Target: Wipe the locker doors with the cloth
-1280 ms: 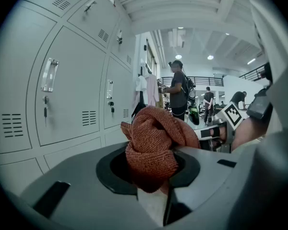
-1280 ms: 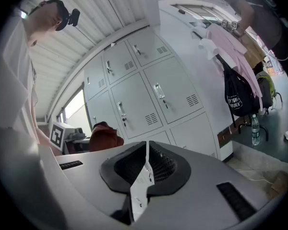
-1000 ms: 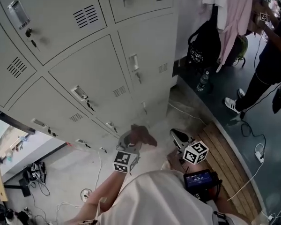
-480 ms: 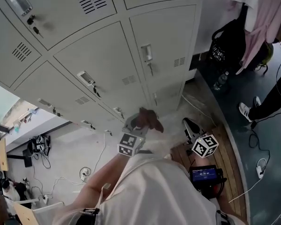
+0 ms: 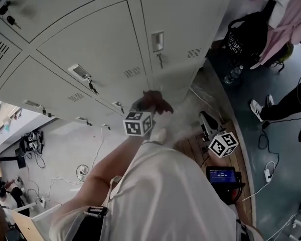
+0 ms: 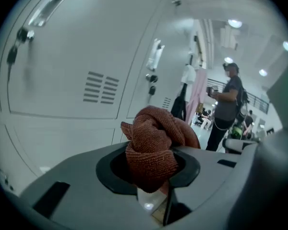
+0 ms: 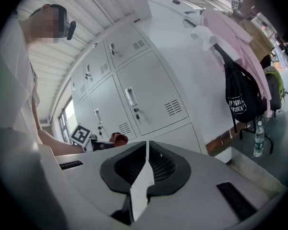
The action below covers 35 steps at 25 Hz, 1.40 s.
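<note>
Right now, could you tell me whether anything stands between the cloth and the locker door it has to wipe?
Nothing visible does. The left gripper is shut on the bunched cloth, and the grey locker door lies straight ahead, bare apart from its vent slots.

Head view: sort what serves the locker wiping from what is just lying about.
For the job: rust-brown terry cloth, clamped in the left gripper; pale grey metal locker doors.
Lying about: black backpack; pink hanging garment; clear plastic bottle; white floor cables.
</note>
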Tool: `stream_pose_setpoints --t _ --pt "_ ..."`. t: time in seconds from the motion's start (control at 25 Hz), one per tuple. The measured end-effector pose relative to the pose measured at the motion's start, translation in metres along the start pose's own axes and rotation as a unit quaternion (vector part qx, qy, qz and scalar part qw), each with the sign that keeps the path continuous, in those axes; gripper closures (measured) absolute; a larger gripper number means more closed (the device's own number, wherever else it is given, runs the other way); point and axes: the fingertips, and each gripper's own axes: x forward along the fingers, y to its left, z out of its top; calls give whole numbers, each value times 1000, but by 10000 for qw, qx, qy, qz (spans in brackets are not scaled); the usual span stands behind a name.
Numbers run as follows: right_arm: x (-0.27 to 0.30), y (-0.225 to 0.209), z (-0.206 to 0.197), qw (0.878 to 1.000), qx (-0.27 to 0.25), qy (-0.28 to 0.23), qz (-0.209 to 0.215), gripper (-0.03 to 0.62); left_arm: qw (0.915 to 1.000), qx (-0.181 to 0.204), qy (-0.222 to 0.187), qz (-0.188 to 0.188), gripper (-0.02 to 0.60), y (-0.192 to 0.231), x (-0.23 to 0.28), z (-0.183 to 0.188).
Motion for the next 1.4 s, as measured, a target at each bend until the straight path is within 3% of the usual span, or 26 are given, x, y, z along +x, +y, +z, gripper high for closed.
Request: stream_pose_setpoints --t 0.08,0.2,0.44,0.6,0.92,1.04,1.2,1.24,1.32,1.4 --pt "3 -10 3 9999 -28 29 -95 565 9969 -723 266 159 468 15 21 -13" --pt "13 -21 11 9998 -43 0 -176 565 9917 -1210 302 306 468 26 47 -6" --pt "23 -37 19 9994 -45 -14 -345 565 9793 -1839 -495 690 468 40 86 40" --pt "14 -55 24 9979 4 -97 -644 565 9829 -1740 -479 377 468 17 118 43" --pt "-12 -80 31 9924 136 -288 -1189 565 9863 -1354 -469 -814 468 -75 205 64" --pt "-20 -84 32 9899 178 -360 -1357 565 9788 -1665 -325 -1151 468 -102 237 69" --pt "-32 -83 22 9880 259 -284 -1499 565 9497 -2640 180 -1672 468 -129 272 60" --pt "-34 -82 21 9880 264 -258 -1503 565 9462 -2742 267 -1697 468 -132 277 58" --pt "-34 -81 20 9883 265 -237 -1482 565 9512 -2646 190 -1575 468 -132 276 61" --pt "-31 -81 21 9892 254 -236 -1426 565 9588 -2455 -176 -1418 468 -128 262 70"
